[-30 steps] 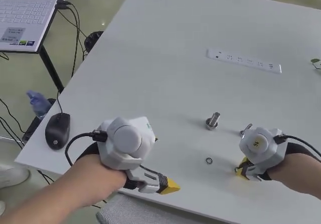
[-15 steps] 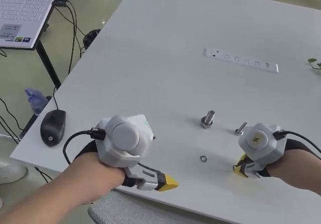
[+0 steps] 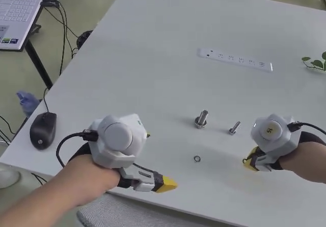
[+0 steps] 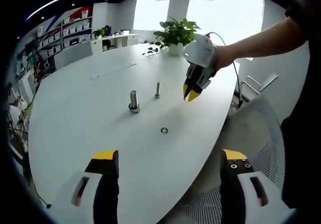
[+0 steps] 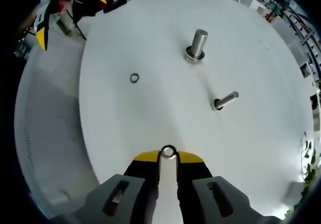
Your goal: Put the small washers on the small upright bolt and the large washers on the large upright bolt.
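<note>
The large bolt (image 3: 201,119) stands upright on the white table (image 3: 153,74), with a washer at its base (image 5: 194,56). To its right stands the small bolt (image 3: 234,128). A loose small washer (image 3: 197,159) lies nearer the front edge. My right gripper (image 3: 250,164) hovers to the right of the small bolt, shut on a small washer (image 5: 168,152) pinched between its yellow tips. My left gripper (image 4: 169,158) is open and holds nothing, low over the front edge; in its view the large bolt (image 4: 134,101), the small bolt (image 4: 157,89) and the loose washer (image 4: 164,130) lie ahead.
A white power strip (image 3: 234,60) lies farther back on the table. A black mouse (image 3: 42,130) sits at the left corner, and a laptop (image 3: 15,8) is on a side stand beyond it. Plant leaves (image 3: 316,62) show at the right edge. A grey chair (image 3: 117,214) stands below the front edge.
The head camera has shifted. My right gripper has drawn to the right, off the small bolt, which now shows whole. The left gripper has hardly moved.
</note>
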The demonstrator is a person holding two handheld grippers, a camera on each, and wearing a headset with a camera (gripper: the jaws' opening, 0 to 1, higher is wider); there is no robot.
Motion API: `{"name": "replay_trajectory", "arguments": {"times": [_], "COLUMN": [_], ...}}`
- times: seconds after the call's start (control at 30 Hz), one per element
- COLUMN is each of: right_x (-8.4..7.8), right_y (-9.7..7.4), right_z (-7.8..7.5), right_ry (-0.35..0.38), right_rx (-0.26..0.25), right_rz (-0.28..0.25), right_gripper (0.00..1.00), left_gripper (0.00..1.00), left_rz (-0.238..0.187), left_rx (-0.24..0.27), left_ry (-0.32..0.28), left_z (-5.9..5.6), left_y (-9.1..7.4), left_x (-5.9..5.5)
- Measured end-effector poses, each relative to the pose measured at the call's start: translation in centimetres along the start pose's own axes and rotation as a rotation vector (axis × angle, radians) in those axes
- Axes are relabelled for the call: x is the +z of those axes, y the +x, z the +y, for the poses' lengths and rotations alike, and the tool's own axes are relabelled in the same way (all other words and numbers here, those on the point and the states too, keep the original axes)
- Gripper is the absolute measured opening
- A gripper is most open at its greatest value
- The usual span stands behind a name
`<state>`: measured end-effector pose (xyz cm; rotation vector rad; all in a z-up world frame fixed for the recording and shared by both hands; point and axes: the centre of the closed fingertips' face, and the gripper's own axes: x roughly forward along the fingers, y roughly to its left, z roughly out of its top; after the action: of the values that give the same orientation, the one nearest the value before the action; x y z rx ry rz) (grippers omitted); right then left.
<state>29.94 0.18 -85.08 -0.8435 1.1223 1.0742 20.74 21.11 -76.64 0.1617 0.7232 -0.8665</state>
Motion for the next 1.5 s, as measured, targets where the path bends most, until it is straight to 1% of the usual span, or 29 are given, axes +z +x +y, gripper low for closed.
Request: {"name": "replay_trajectory", "arguments": {"times": [0.07,0.1,0.13,0.23,0.33,0.43,0.5,0.57,0.7,0.8,0.9,1.0,1.07,1.2,1.3,1.37,1.43,1.5], "right_x": [0.0,0.0,-0.1,-0.1,0.5,0.8,1.4,1.9,3.2,4.1,4.7,5.4,5.7,6.4,6.8,7.0,7.1,7.1], "right_y": [-0.5,-0.6,-0.6,-1.1,-1.7,-2.0,-2.6,-3.1,-4.0,-4.4,-4.5,-4.4,-4.3,-4.2,-4.2,-4.1,-3.8,-3.5], "right_z": [-0.3,-0.6,-0.9,-1.7,-2.4,-3.1,-3.7,-4.0,-4.6,-5.1,-5.5,-5.8,-6.0,-6.3,-6.4,-6.5,-6.5,-6.5], "right_ry": [0.004,0.018,0.021,0.022,0.021,0.014,0.012,0.007,0.001,-0.009,-0.017,-0.026,-0.037,-0.045,-0.054,-0.056,-0.058,-0.067], "right_rx": [-0.005,-0.006,-0.008,-0.017,-0.022,-0.026,-0.03,-0.033,-0.035,-0.037,-0.038,-0.038,-0.04,-0.039,-0.038,-0.035,-0.033,-0.032], "right_rz": [-0.006,-0.012,-0.013,-0.013,-0.027,-0.03,-0.039,-0.043,-0.067,-0.075,-0.074,-0.076,-0.074,-0.076,-0.077,-0.08,-0.077,-0.07], "right_gripper": [0.12,0.12,0.12,0.12,0.12,0.12,0.12,0.12,0.12,0.12,0.12,0.12,0.12,0.12,0.12,0.12,0.12,0.12], "left_gripper": [0.84,0.85,0.86,0.87,0.88,0.89,0.89,0.9,0.9,0.89,0.89,0.88,0.88,0.87,0.85,0.84,0.83,0.83], "left_rz": [0.002,0.004,0.006,0.004,0.004,-0.003,-0.008,-0.013,-0.009,-0.003,0.001,0.007,0.011,0.024,0.027,0.018,0.008,0.016], "left_rx": [0.001,0.001,0.0,-0.008,-0.004,-0.001,0.002,0.003,0.007,0.012,0.015,0.028,0.028,0.029,0.033,0.042,0.043,0.043], "left_ry": [-0.002,-0.002,-0.002,0.002,0.008,0.005,0.007,0.006,0.002,-0.013,-0.016,-0.021,-0.028,-0.024,-0.026,-0.018,-0.027,-0.027], "left_z": [-0.1,-0.1,-0.2,-0.3,-0.3,0.0,0.0,-0.1,-0.2,-0.3,-0.5,-0.3,-0.3,-0.2,0.1,0.3,0.5,0.6], "left_y": [0.2,0.3,0.4,0.8,1.0,1.4,1.6,1.6,1.7,1.6,1.4,1.3,1.3,1.2,1.1,0.9,0.9,1.0], "left_x": [0.1,0.2,0.2,0.7,1.1,1.6,2.0,2.2,2.0,1.6,1.3,0.9,0.6,0.3,0.4,0.7,0.9,0.7]}}
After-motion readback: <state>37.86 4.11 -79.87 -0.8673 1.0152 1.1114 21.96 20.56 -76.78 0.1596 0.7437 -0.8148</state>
